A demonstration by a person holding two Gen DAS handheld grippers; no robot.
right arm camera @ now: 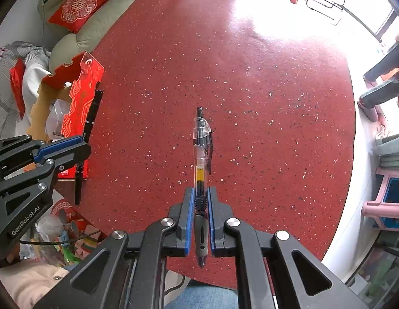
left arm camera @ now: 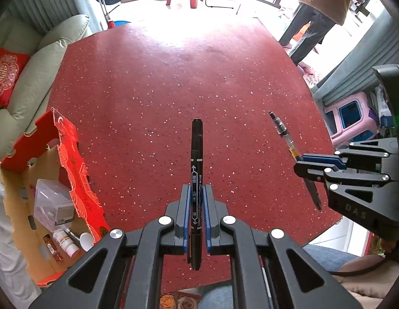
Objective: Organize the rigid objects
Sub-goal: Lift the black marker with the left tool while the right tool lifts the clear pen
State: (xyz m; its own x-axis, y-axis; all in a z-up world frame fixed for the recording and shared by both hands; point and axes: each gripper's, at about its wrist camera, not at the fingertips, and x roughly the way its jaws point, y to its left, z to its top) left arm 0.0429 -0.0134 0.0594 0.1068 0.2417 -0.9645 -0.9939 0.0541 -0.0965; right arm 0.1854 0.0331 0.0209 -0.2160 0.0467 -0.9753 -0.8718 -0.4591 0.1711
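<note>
My left gripper (left arm camera: 197, 193) is shut on a black marker (left arm camera: 197, 154), which stands out past the blue pads above the red speckled round table (left arm camera: 160, 82). At the right of the same view my right gripper (left arm camera: 301, 163) grips a clear gel pen (left arm camera: 282, 128). In the right wrist view my right gripper (right arm camera: 200, 193) is shut on that clear gel pen (right arm camera: 200, 149), held along the fingers above the table (right arm camera: 251, 90). My left gripper (right arm camera: 83, 144) shows at the left there, with the black marker (right arm camera: 90, 118) clamped in it, beside the red cardboard box (right arm camera: 81, 95).
The red cardboard box (left arm camera: 70, 159) stands open at the table's left edge, holding a clear plastic case (left arm camera: 51, 203) and small bottles (left arm camera: 65, 242). A green sofa (left arm camera: 32, 82) with a red cushion lies beyond. A person (left arm camera: 320, 7) stands at the far right. Pink stool (left arm camera: 351, 118) at right.
</note>
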